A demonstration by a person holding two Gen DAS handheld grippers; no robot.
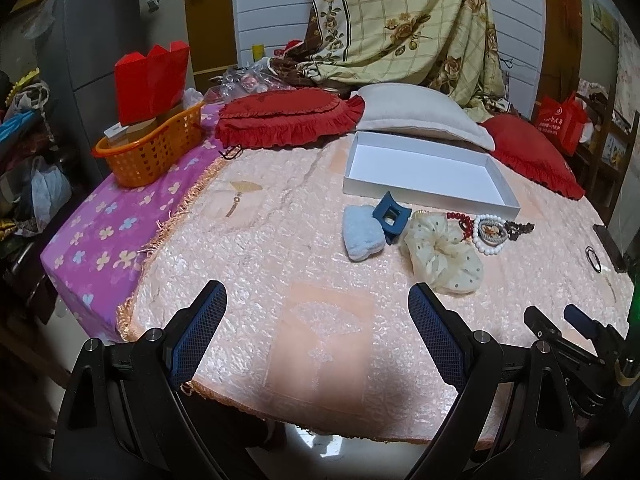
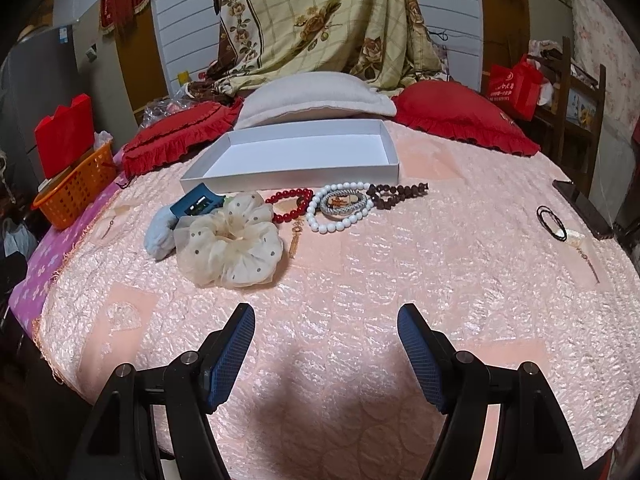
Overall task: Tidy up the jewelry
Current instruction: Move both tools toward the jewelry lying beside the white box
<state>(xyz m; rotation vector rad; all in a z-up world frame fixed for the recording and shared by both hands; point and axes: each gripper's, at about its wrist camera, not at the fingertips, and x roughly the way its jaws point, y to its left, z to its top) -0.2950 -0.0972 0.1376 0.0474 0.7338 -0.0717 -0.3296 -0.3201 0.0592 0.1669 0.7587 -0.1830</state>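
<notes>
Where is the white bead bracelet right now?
In the right wrist view the white bead bracelet lies on the pink bedspread just in front of the white box, between the red beads and the dark brown beads.

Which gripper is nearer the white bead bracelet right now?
Right, by a modest margin. The right gripper faces the white bead bracelet almost straight ahead. The left gripper sits further left, so the bracelet lies ahead and off to its right. Both are open and empty.

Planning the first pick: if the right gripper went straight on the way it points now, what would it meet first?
Probably the bare pink bedspread, since the open right gripper tilts downward. The cream scrunchie lies left of that line, though depth is uncertain.
</notes>
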